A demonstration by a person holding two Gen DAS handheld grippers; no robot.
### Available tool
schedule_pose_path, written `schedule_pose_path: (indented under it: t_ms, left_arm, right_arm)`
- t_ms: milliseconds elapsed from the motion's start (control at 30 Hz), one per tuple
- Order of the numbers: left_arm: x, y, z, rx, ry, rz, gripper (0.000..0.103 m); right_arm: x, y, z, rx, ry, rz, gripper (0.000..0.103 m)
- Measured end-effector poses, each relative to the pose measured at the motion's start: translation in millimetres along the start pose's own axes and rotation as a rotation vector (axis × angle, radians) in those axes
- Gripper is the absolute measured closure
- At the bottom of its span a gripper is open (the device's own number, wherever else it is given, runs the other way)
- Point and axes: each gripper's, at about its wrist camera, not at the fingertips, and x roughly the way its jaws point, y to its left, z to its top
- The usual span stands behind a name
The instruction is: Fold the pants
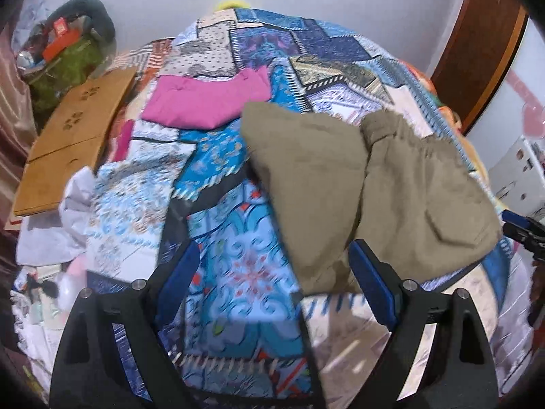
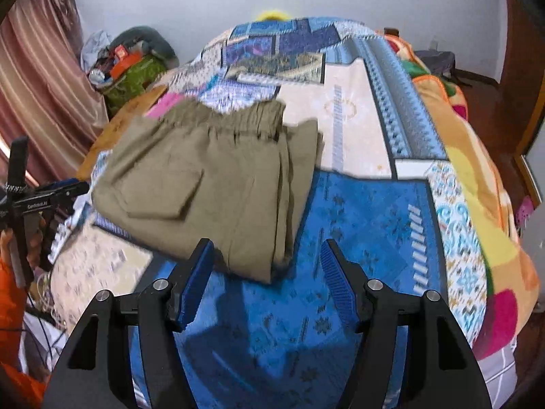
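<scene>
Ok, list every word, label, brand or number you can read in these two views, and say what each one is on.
"Genrobot.AI", as far as it reads: small white print on the black body of the left gripper, in the right wrist view.
Orange box on the pile by the wall: any print is too blurred to read.
Khaki pants, pink garment, bedspread: patterns only, no lettering.
Nothing else legible.

The pants (image 2: 211,184) are showing plain olive-khaki. Under them the bedspread (image 2: 357,225) is showing a patchwork of blues, cream and white with paisley and geometric prints. At ten o'clock of the pants in the left wrist view, a folded garment (image 1: 204,102) is showing magenta pink. Both grippers' pads (image 2: 196,279) are showing ribbed blue on black frames.
</scene>
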Motion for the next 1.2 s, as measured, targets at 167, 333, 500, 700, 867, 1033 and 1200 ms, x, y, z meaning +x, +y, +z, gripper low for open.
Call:
schedule_pose_path:
  t_ms: [167, 333, 500, 700, 867, 1033, 1200]
  left_arm:
    - [29.9, -4.3, 11.8, -0.017, 0.056, -0.040, 0.013]
    - [60.2, -1.0, 20.1, -0.068, 0.116, -0.091, 0.021]
    - [69.2, 1.1, 30.2, -0.101, 0.113, -0.161, 0.034]
    - [76.3, 0.2, 43.3, -0.106, 0.095, -0.174, 0.052]
    - [77.1, -1.2, 53.7, -0.125, 0.074, -0.106, 0.088]
    - [70.0, -9.7, 57.8, -0.080, 0.039, -0.038, 0.098]
    - [44.9, -12.2, 66.0, -0.040, -0.019, -0.032, 0.100]
  right_arm:
    - [14.4, -9.7, 18.7, 0.049, -0.027, 0.016, 0.033]
    - [48.5, -26.7, 26.4, 0.124, 0.034, 0.051, 0.033]
    - [65.5, -38.8, 31.3, 0.200, 0.050, 0.142, 0.032]
    - [78.1, -29.9, 41.7, 0.161, 0.052, 0.183, 0.036]
    - [81.9, -26.6, 51.6, 0.146, 0.054, 0.188, 0.064]
    - [78.6, -17.4, 59.6, 0.086, 0.041, 0.164, 0.086]
    - [63.7, -7.3, 66.7, 0.007, -0.002, 0.116, 0.093]
